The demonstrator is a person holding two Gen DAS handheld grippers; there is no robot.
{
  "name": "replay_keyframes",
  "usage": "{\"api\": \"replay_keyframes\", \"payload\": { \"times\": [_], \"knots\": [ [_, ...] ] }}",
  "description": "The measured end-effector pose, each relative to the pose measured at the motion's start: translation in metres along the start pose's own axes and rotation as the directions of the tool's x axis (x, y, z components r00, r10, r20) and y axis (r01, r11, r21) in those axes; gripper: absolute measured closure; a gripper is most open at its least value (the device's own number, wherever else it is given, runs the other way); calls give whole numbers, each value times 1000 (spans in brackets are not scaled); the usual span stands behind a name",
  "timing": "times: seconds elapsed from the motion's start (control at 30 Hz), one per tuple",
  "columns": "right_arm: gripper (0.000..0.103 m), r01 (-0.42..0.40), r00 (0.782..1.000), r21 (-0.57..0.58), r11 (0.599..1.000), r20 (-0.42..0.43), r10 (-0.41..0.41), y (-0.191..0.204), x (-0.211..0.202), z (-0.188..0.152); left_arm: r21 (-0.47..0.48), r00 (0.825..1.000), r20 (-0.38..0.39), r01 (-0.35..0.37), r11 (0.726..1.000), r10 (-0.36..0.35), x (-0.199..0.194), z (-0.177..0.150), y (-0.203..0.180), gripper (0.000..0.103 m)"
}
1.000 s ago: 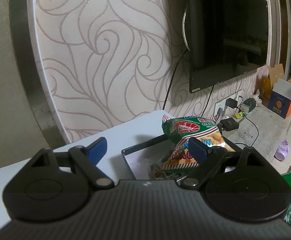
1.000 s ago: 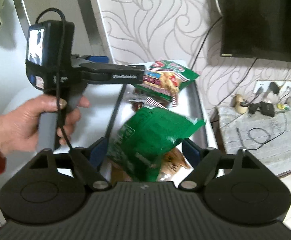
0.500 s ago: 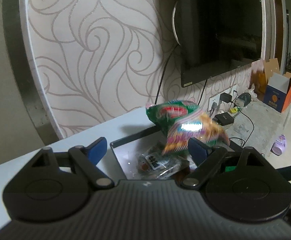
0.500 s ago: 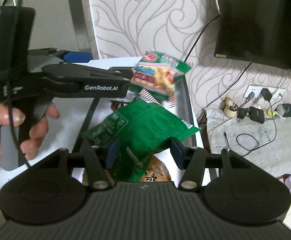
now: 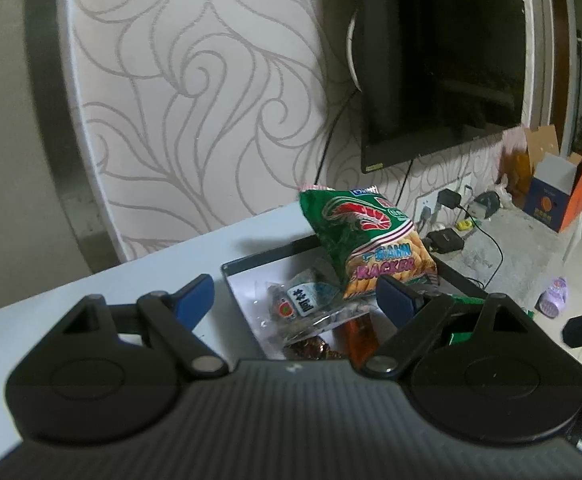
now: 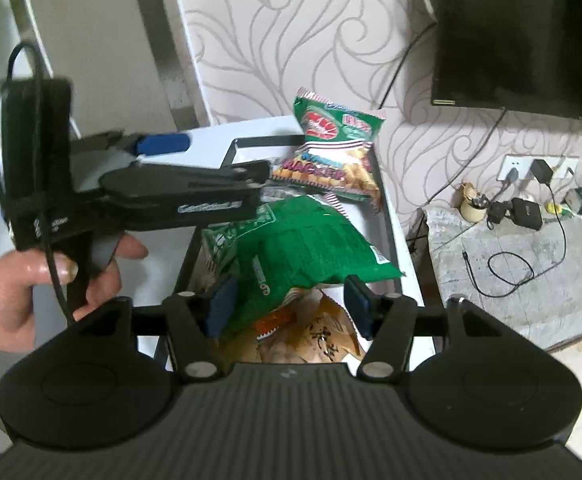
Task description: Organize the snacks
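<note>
A black-rimmed tray (image 5: 259, 261) on the white table holds the snacks. A green prawn cracker bag (image 5: 367, 240) stands tilted at the tray's far end, beside the right finger of my left gripper (image 5: 295, 300), which is open with nothing between its pads. In the right wrist view the same bag (image 6: 331, 152) lies by the far rim. A plain green bag (image 6: 303, 252) rests on other packets. My right gripper (image 6: 289, 306) straddles its near end, jaws opening. The left pad touches the bag's edge; the right pad stands clear. A tan packet (image 6: 315, 336) lies beneath.
A person's hand (image 6: 7, 292) holds the left tool over the tray's left rim. A clear packet (image 5: 303, 300) of small items lies in the tray. A TV (image 5: 443, 80) hangs on the patterned wall. Chargers and cables (image 6: 511, 208) lie on a stone ledge to the right. Boxes (image 5: 551, 196) stand beyond.
The prawn cracker bag shifted and now stands more upright at the far rim. The right jaws narrowed onto the green bag, then widened; the bag now lies lower on the pile.
</note>
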State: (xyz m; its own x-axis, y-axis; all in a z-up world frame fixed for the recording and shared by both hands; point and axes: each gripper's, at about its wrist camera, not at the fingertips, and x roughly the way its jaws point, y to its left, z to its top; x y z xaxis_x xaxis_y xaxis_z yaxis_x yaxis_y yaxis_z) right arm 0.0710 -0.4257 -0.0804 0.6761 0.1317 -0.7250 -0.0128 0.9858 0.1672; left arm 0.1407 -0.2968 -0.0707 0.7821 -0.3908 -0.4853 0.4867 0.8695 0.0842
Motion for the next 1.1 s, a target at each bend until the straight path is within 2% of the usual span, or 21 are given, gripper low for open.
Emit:
{"api": "replay_keyframes", "payload": {
  "times": [0.2, 0.43, 0.63, 0.9, 0.93, 1.1],
  "knots": [
    [24, 9, 1000, 118, 993, 25, -12, -6, -19, -6, -25, 1000, -12, -3, 1000, 3, -19, -7, 4, 14],
    [19, 49, 998, 173, 984, 32, -56, 19, -38, -24, -14, 999, -33, 28, 1000, -29, -45, -18, 10, 14],
    [19, 94, 995, 228, 969, 14, -100, 48, -54, -40, -28, 989, -110, 101, 995, -103, -61, -33, 18, 14],
    [18, 148, 989, 285, 947, -24, -147, 101, -83, -67, -72, 964, -159, 206, 976, -215, -95, -55, 44, 14],
    [18, 156, 988, 287, 945, -27, -155, 108, -88, -70, -78, 964, -152, 209, 975, -218, -101, -56, 49, 14],
    [16, 168, 985, 293, 941, -13, -172, 143, -106, -80, -23, 990, -64, 122, 992, -123, -143, -56, 65, 14]
  ]
}}
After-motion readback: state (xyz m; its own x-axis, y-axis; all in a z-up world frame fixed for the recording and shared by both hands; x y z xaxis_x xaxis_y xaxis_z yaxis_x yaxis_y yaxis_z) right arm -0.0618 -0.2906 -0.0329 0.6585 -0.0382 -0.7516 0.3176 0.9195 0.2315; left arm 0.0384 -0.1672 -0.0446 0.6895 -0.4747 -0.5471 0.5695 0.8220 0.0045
